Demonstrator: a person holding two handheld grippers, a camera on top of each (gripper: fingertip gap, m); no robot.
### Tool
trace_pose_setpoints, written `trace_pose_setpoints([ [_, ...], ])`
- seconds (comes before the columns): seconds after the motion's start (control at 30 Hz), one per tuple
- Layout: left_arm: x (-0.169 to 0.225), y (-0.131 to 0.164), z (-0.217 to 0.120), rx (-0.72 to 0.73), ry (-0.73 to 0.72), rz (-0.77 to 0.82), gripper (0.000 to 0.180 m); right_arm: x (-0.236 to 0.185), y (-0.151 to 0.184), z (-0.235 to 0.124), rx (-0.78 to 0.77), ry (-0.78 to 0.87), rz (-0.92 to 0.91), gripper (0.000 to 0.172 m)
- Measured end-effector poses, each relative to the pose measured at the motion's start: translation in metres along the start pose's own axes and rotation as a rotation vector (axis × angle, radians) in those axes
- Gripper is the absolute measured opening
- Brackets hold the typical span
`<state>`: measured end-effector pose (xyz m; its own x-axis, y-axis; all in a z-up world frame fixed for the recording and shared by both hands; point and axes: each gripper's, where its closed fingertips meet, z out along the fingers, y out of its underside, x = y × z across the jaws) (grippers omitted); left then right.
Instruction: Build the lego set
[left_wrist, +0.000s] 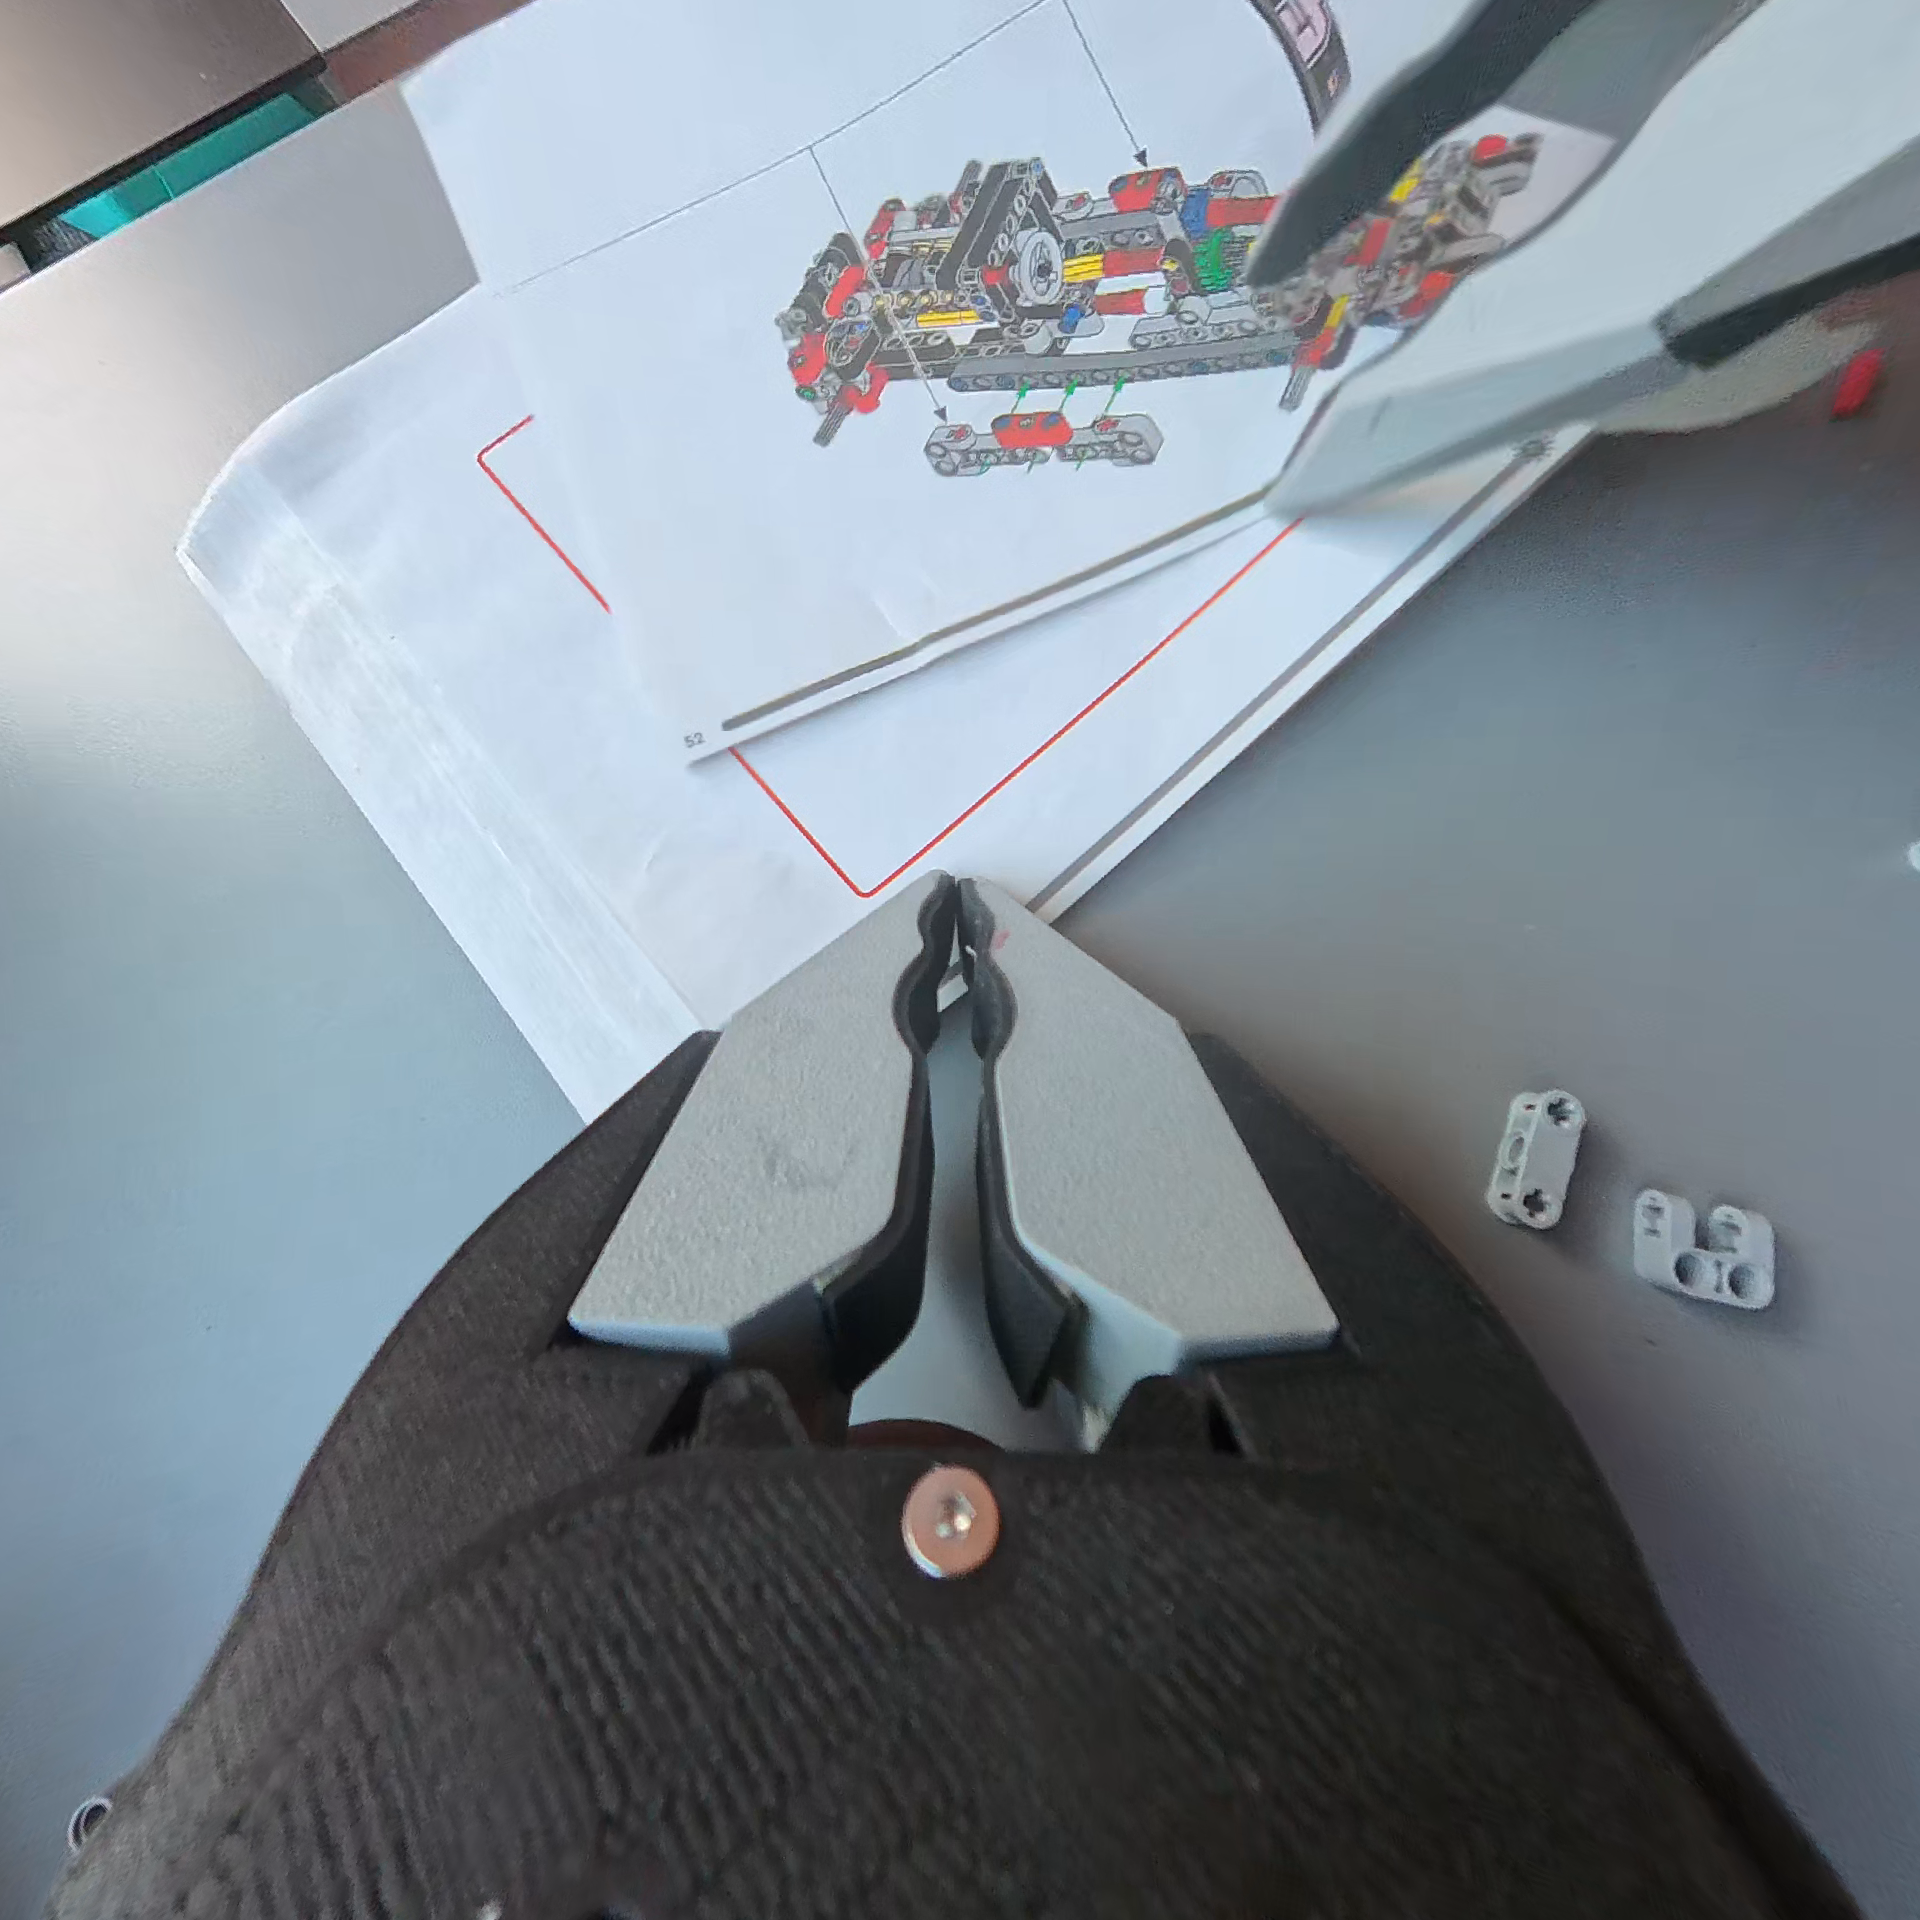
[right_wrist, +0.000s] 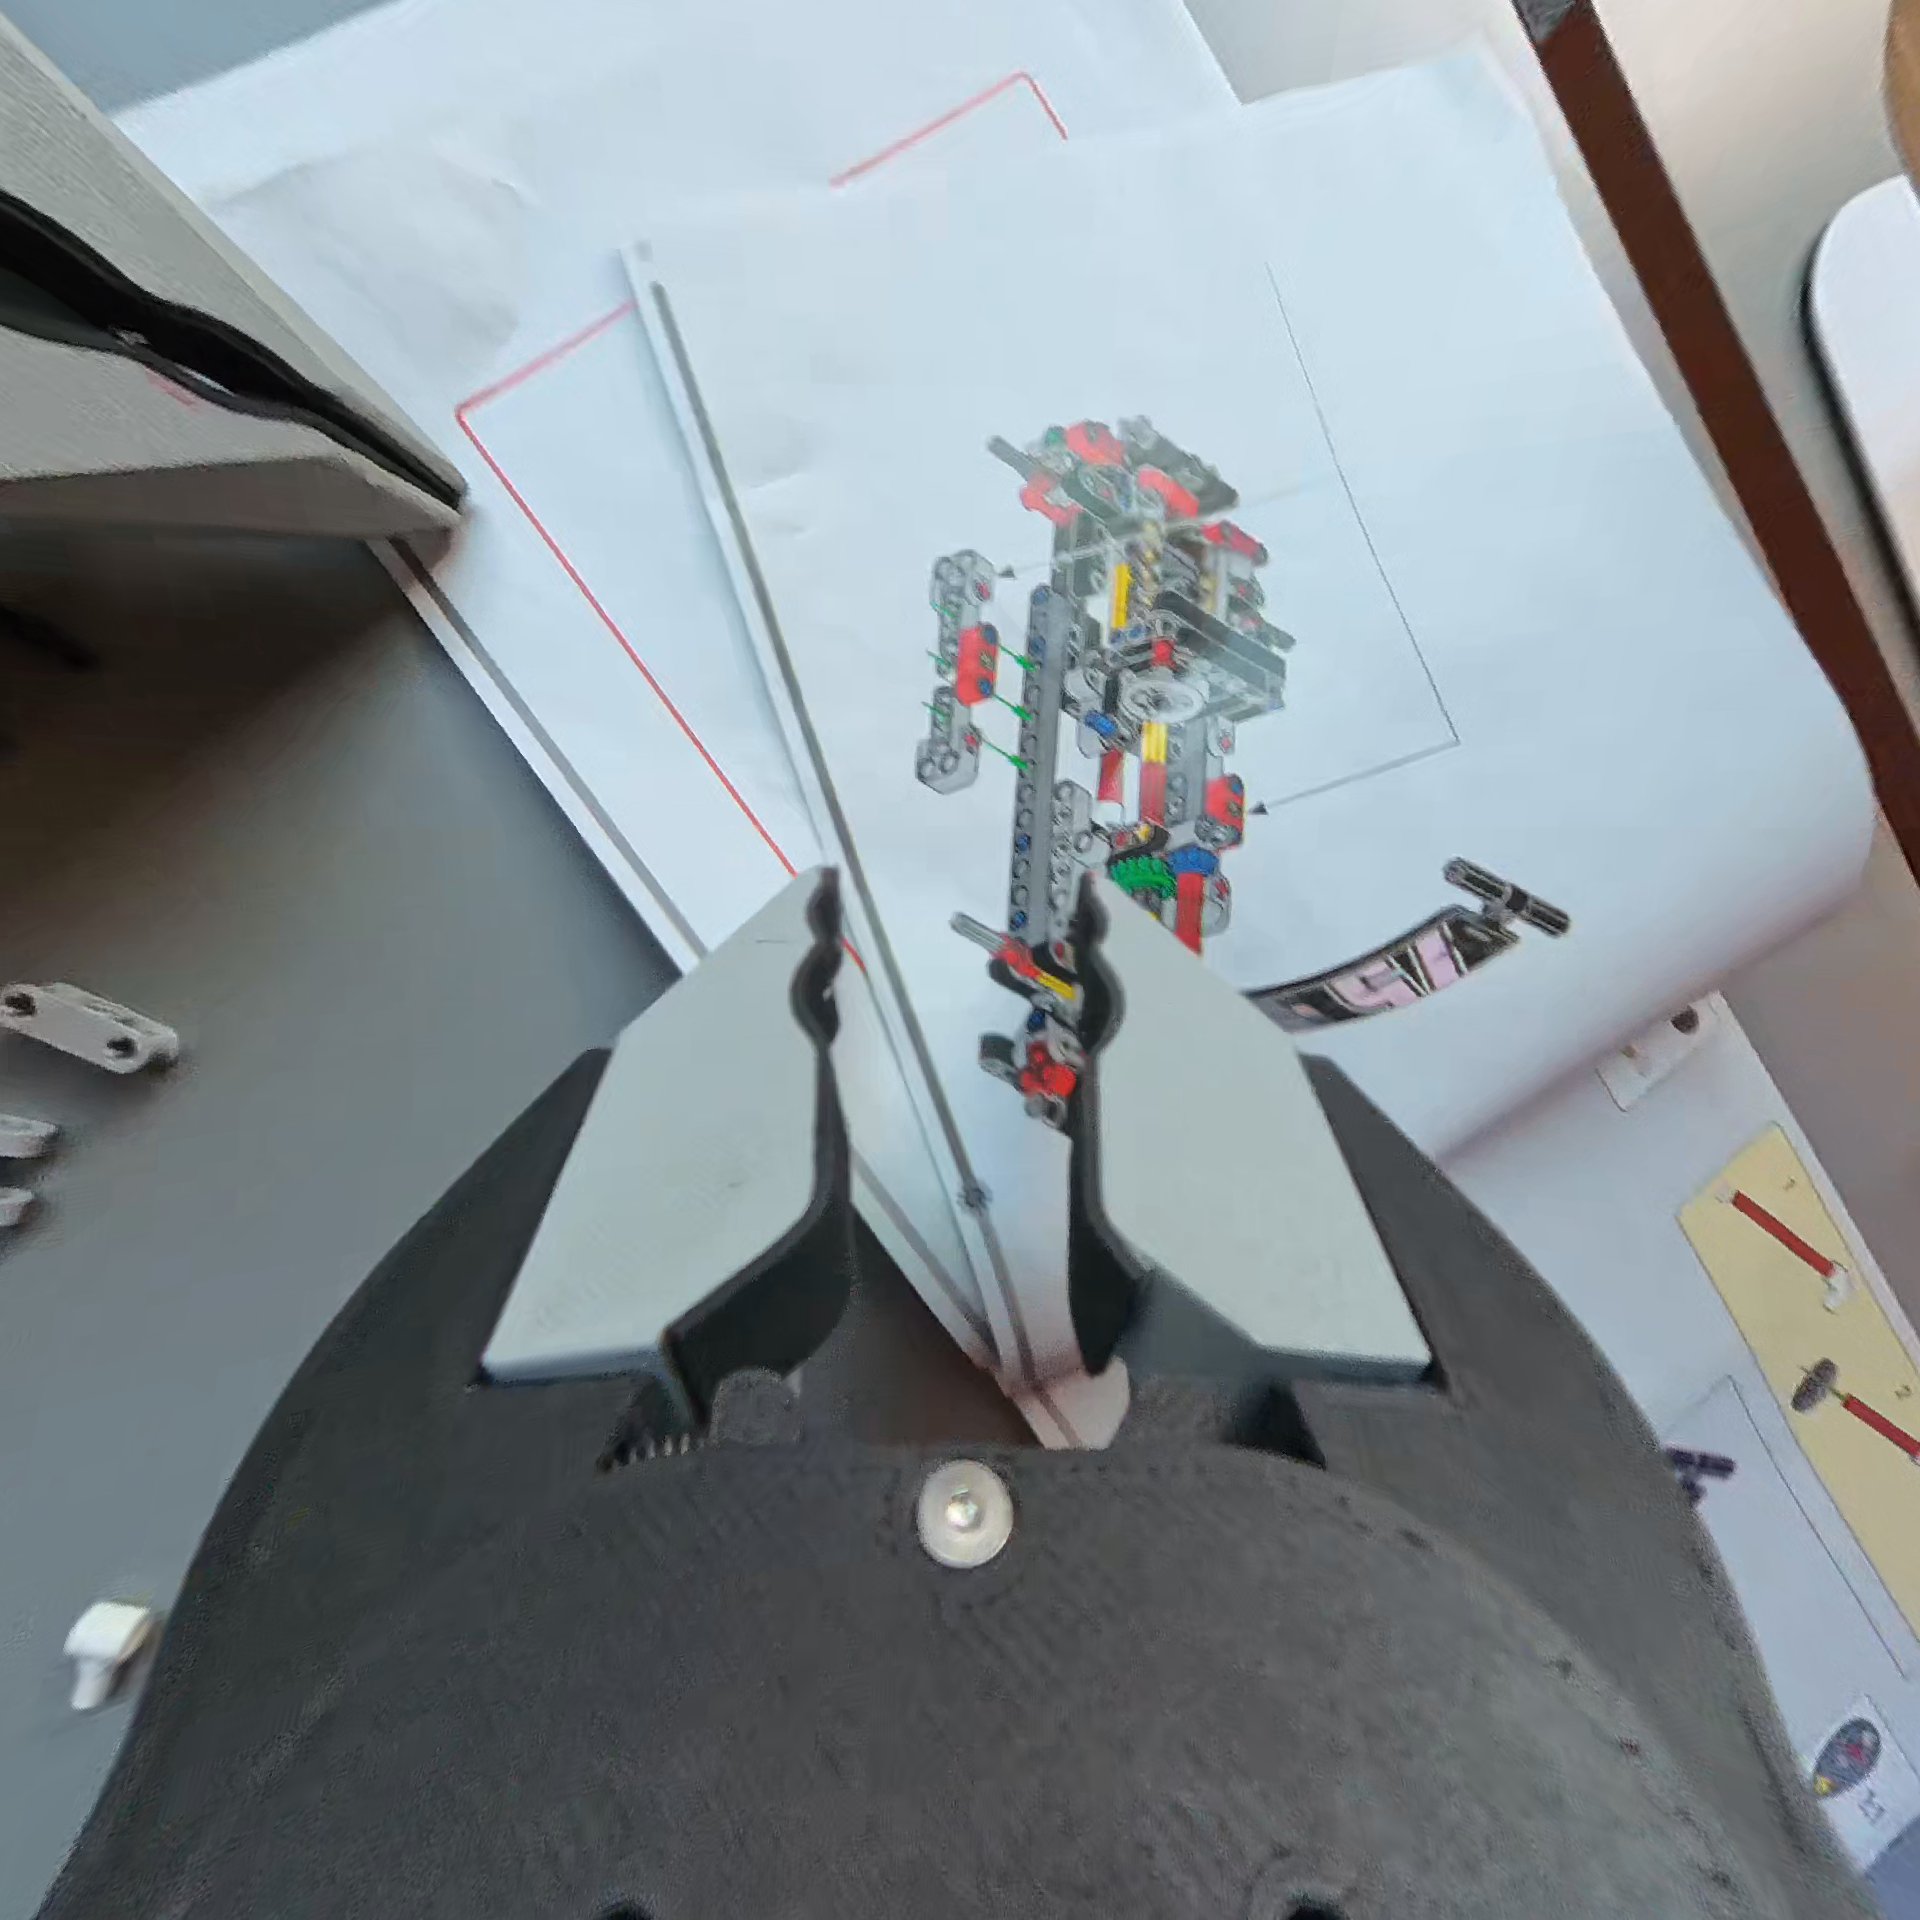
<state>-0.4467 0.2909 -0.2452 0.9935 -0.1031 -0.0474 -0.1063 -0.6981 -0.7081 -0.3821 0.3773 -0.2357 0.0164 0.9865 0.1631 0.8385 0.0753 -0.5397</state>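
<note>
Booklet pages (left_wrist: 582, 665) of building instructions lie open on the grey table (left_wrist: 1455, 831), and everything else sits around them. At the booklet's near corner the left gripper (left_wrist: 954, 896) hovers with its 2 tips pressed together and nothing visible between them. Over the lifted page (right_wrist: 935, 520) the right gripper (right_wrist: 956, 904) stands with its jaws wide apart, the page edge running between the fingers untouched. Beside the booklet, 2 small grey parts (left_wrist: 1631, 1205) rest on the table.
</note>
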Motion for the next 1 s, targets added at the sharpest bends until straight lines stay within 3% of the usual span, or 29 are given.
trace_pose_setpoints([
  [0.13,0.0,0.0,0.0,0.004,0.004,-0.005,0.0,-0.003,-0.02,0.015,0.009,0.073,-0.069,0.069],
  [0.2,0.0,0.0,0.0,0.009,0.009,-0.013,0.0,-0.003,-0.025,0.021,0.013,0.074,-0.07,0.069],
  [0.3,0.0,0.0,0.0,0.012,0.013,-0.018,0.0,-0.018,-0.024,0.026,0.012,-0.08,-0.005,0.028],
  [0.33,0.0,0.0,0.0,0.011,0.012,-0.016,0.0,-0.017,-0.024,0.026,0.02,-0.084,0.008,0.02],
  [0.37,0.0,0.0,0.0,0.011,0.011,-0.014,0.0,-0.009,-0.022,0.026,0.015,-0.037,-0.007,0.0],
  [0.6,0.0,0.0,0.0,0.012,0.012,-0.016,0.0,0.015,-0.017,0.018,-0.012,0.139,-0.068,0.0],
  [0.7,0.0,0.0,0.001,0.016,0.018,-0.022,0.0,0.039,0.005,0.018,-0.131,0.22,-0.101,0.0],
  [0.93,0.001,0.0,0.0,0.014,0.015,-0.017,0.0,0.107,0.055,-0.021,-0.233,0.34,0.024,0.0],
  [1.0,0.001,0.0,0.0,0.011,0.008,-0.008,0.0,0.109,0.058,-0.034,-0.214,0.338,0.061,0.0],
])
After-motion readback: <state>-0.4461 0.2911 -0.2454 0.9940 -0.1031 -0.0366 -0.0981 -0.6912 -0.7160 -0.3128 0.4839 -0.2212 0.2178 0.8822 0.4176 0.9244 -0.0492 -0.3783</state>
